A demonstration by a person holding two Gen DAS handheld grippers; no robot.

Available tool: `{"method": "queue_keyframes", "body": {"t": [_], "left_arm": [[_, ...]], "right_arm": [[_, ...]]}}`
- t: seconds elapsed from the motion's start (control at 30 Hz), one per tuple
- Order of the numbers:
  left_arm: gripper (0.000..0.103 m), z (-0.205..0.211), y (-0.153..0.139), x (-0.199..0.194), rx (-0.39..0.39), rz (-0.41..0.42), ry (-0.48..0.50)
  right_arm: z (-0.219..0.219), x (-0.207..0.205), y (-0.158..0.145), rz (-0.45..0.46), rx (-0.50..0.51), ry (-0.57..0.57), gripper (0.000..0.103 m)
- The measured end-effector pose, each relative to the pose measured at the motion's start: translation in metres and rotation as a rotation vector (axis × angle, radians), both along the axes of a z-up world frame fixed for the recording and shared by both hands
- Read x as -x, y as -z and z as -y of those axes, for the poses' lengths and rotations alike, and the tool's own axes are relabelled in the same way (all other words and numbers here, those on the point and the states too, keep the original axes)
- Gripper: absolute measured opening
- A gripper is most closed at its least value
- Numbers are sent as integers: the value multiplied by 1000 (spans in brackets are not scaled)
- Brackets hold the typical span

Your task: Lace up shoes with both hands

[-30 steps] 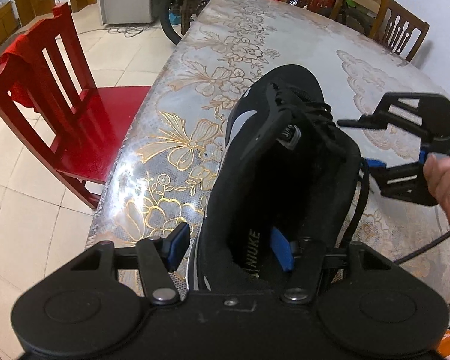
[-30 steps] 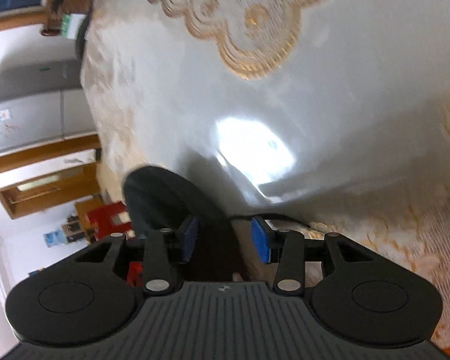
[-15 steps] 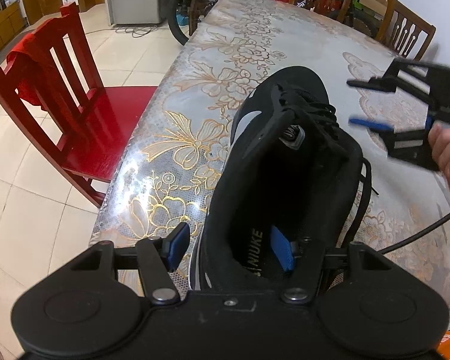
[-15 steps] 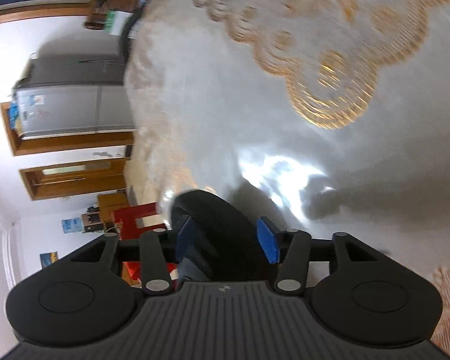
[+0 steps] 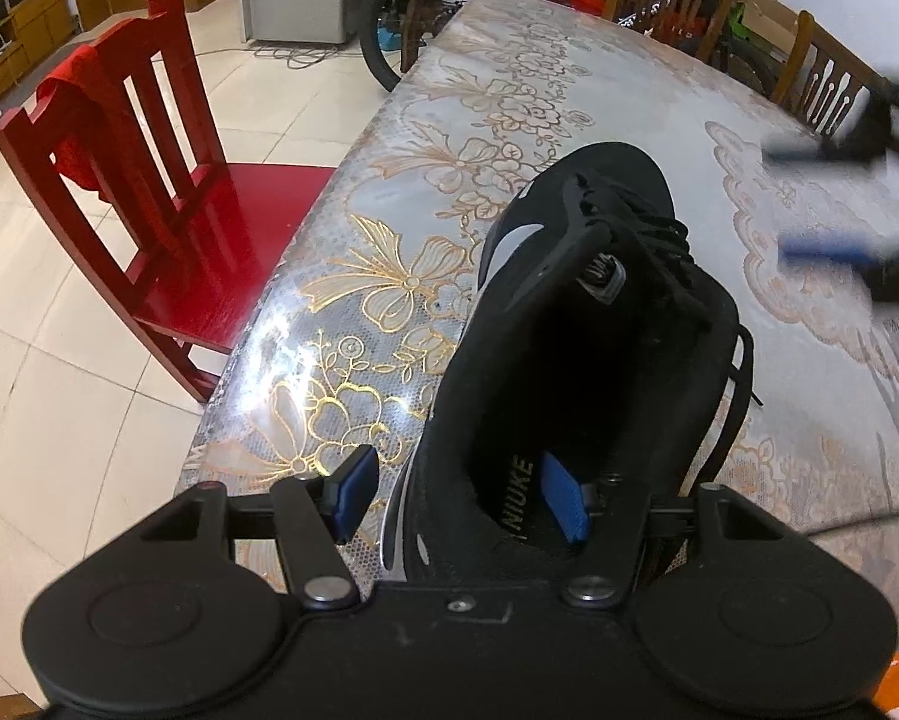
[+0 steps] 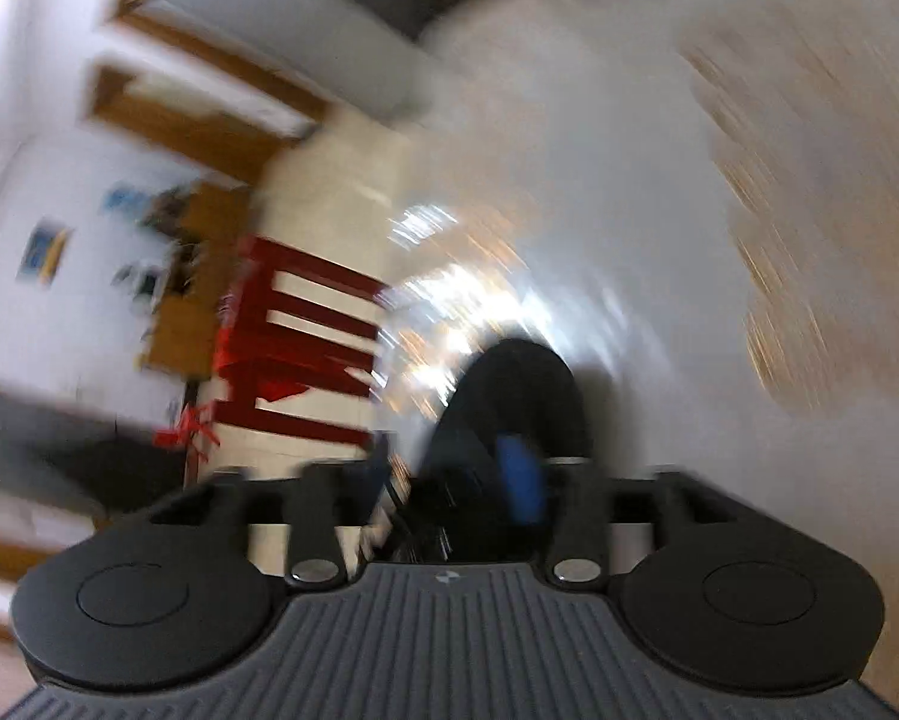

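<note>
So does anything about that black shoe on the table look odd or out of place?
The black shoe is only part-laced: a loose lace hangs down its right side onto the table. The left gripper straddles the heel collar, one pad inside, one outside. Nothing looks spilled or damaged.

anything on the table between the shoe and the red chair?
Nothing: in the left wrist view only bare floral tablecloth lies between the black shoe and the table edge, then open floor up to the red chair.
</note>
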State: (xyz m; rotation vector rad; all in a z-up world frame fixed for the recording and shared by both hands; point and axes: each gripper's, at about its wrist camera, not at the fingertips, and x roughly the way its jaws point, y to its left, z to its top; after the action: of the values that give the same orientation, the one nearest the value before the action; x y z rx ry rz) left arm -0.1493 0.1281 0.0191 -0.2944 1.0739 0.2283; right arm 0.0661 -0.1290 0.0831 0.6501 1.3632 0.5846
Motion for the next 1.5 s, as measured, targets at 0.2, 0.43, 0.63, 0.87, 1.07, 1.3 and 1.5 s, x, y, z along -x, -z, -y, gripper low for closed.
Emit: {"method": "queue_keyframes", "body": {"t": [0.2,0.43,0.63,0.87,1.07,1.3,1.5], "left_arm": [[57,1,-1,-4,-16,-20,9],[57,2,0,-6,-22,-31,25],[57,2,-1,-7,-23,-33,30],[57,3,1,-9,-23,-41,38],[57,0,0,-9,-15,-27,31],[57,-8,3,-5,1,-14,-17],[57,-10,0,-3,11,2,-50]], "right_arm": [[4,23,92,-433,-95,211,55],[2,10,114,-324,-188,371,56],[5,10,138,-320,-302,436,40],[17,2,116,-104,-332,368,4],[-10,-20,34,418,-213,-75,4],[-92,64,-34,1461,325,-1194,4],[-136,56,17,1474,552,-1733,4]]}}
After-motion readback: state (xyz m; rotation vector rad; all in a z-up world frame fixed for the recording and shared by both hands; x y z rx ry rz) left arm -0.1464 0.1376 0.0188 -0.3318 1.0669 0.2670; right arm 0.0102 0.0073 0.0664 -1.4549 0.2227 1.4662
